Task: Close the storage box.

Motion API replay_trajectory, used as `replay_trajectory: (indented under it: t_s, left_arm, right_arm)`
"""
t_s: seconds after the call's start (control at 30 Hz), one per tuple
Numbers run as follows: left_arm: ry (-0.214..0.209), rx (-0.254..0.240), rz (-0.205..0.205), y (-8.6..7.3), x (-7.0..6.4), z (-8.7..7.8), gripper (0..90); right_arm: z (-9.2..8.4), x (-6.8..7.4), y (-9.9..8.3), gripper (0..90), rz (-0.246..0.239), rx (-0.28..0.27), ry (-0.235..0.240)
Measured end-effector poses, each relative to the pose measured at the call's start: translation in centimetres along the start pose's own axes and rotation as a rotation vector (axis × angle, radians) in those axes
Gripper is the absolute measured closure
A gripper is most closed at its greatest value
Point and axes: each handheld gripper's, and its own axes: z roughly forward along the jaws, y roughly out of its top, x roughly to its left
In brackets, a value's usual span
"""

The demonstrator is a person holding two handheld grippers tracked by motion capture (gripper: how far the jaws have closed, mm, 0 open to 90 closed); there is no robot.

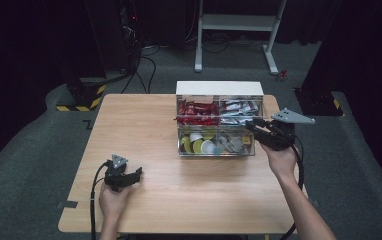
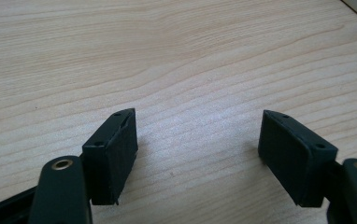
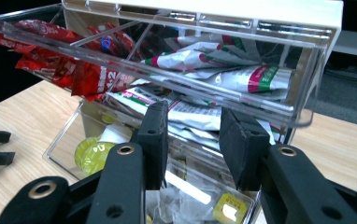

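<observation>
Two tongs, one job: your right gripper (image 1: 255,126) has its jaws clenched on the clear front lip of the upper drawer (image 3: 176,81), tipped open from the organiser (image 1: 219,89) at the table's far edge; your left gripper (image 1: 129,176), released, rests well apart near the front-left corner.

Light wooden rectangular table (image 1: 144,115), pale grain, rounded corners. Grey carpeted floor (image 1: 29,150). White metal frame stand (image 1: 239,22) at the far side. Black equipment base with yellow-black hazard striping (image 1: 81,97) at far left. Black cables (image 1: 146,65) trailing on the carpet. Surroundings dark, table lit from above.
</observation>
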Motion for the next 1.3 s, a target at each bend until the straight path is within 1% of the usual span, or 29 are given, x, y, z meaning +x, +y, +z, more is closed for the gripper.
replay_trajectory:
  t_s: [0.1,0.27,0.6,0.7,0.73,0.77,0.93,1.1,1.3]
  left_arm:
    - [0.001,0.0,0.0,0.0,0.0,0.0,28.8]
    - [0.001,0.001,0.002,0.0,0.0,0.0,29.0]
    - [0.001,0.0,0.001,0.0,0.0,0.0,29.0]
    - [0.002,0.0,0.002,0.0,0.0,0.0,28.9]
    - [0.002,-0.002,0.001,0.0,0.0,0.0,28.9]
    - [0.001,-0.001,0.002,0.0,-0.1,0.0,29.0]
    - [0.001,-0.001,0.001,0.0,-0.1,0.0,29.0]
    - [0.001,0.0,0.002,0.0,-0.1,0.0,28.9]
    - [0.001,-0.001,0.001,0.0,-0.1,0.0,29.0]
  right_arm:
    - [0.2,-0.1,0.2,63.5,0.001,0.01,-0.001]
    - [0.3,-0.2,0.6,64.1,0.001,0.006,-0.003]
    - [0.6,-0.2,1.1,64.6,-0.008,0.017,-0.015]
    - [0.6,-0.2,1.2,64.5,-0.004,0.013,-0.02]
    - [0.6,-0.2,1.3,64.5,-0.009,0.014,-0.022]
    - [0.6,-0.1,1.6,64.3,-0.014,0.004,-0.027]
    - [0.4,-0.1,2.0,64.0,-0.022,-0.01,-0.032]
    - [0.4,-0.3,2.3,63.6,-0.013,-0.015,-0.029]
    - [0.2,-0.6,2.4,63.6,-0.003,-0.017,-0.039]
